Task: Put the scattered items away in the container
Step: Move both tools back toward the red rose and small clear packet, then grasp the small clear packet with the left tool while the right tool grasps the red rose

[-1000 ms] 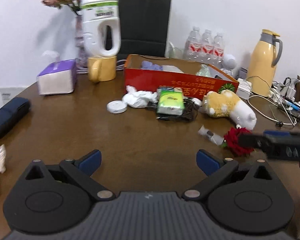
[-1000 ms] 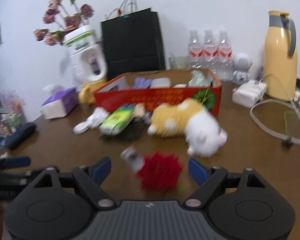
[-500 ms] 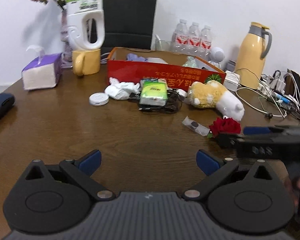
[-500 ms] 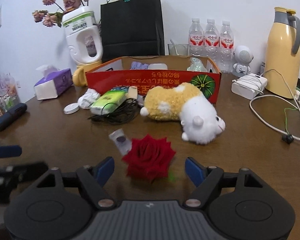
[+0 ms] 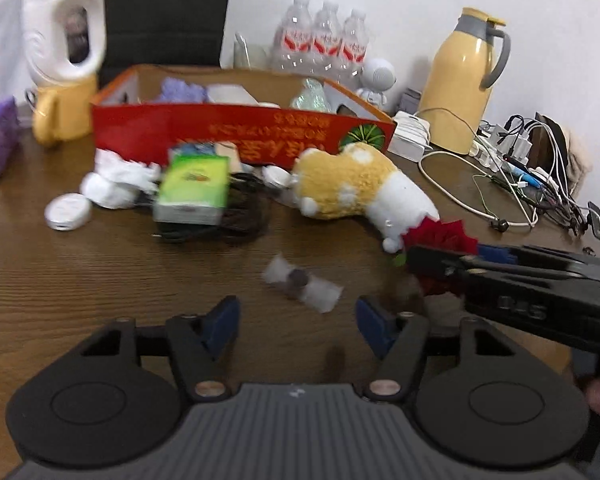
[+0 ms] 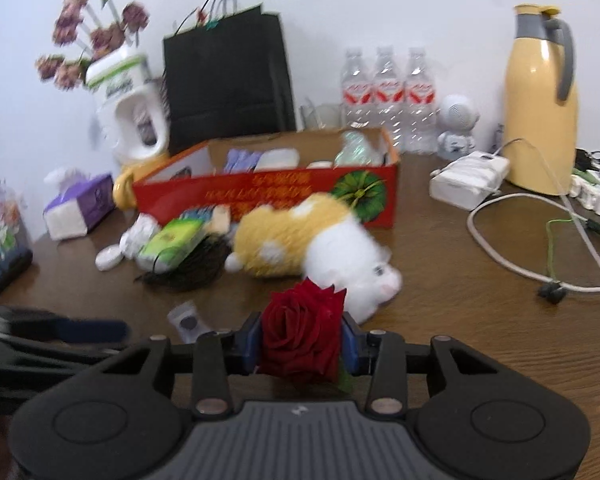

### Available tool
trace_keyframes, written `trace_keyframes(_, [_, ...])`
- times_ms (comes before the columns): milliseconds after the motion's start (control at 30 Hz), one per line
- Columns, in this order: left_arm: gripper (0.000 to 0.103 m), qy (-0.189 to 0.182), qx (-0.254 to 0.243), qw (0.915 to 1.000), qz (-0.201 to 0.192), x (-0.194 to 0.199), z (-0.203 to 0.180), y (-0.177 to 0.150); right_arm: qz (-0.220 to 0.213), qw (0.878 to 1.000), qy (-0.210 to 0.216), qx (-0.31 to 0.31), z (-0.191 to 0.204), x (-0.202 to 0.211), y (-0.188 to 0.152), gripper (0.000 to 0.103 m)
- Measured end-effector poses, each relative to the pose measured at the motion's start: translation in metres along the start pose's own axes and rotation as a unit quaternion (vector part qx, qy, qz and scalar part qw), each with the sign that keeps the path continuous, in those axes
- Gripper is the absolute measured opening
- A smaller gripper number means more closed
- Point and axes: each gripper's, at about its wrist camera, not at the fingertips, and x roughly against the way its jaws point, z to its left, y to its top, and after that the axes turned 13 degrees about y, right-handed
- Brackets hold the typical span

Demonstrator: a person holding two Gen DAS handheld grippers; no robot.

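While the right gripper [image 6: 302,346] closes its jaws on a red rose [image 6: 302,336] low over the table, the left gripper [image 5: 298,318], still unclamped, narrows around a small clear packet [image 5: 300,282]. Next, I'd judge, the rose goes up into the red box [image 6: 268,192] beyond the plush toy [image 6: 312,240].

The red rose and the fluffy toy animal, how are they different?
The red rose is one dark red colour; the fluffy toy animal is yellow and white. The rose is much smaller than the toy. The rose sits between the blue pads of the right gripper, whose jaws are closing on it; the toy lies on its side on the table, untouched. Both are still outside the red box.
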Motion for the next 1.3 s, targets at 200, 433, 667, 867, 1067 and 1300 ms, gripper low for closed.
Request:
trace_keyframes(200, [0.067,0.004,0.005,1.0000,0.001,-0.020,-0.014,0.012,-0.018,1.000,0.008,-0.010,-0.010,0.012,0.005,0.038])
trace_keyframes(433, [0.049,0.021,-0.025,0.9994,-0.012,-0.027,-0.029,0.016,-0.016,0.999,0.020,-0.024,-0.017,0.003,0.000,0.038])
trace_keyframes(667, [0.017,0.046,-0.054,0.9971,-0.028,-0.021,-0.029,0.008,-0.012,0.999,0.027,-0.029,-0.020,0.001,-0.002,0.038])
trace_keyframes(867, [0.016,0.036,-0.029,0.9987,-0.019,-0.017,-0.022,0.009,-0.015,0.999,0.027,-0.025,-0.013,0.004,-0.004,0.038])
trace_keyframes(1067, [0.015,0.052,-0.024,0.9961,-0.068,0.018,-0.019,0.001,-0.013,0.999,0.026,-0.016,0.000,0.012,-0.009,0.038])
trace_keyframes(1300, [0.015,0.073,-0.014,0.9920,-0.101,0.061,-0.009,-0.016,-0.024,0.999,0.035,-0.002,0.024,0.033,-0.020,0.038])
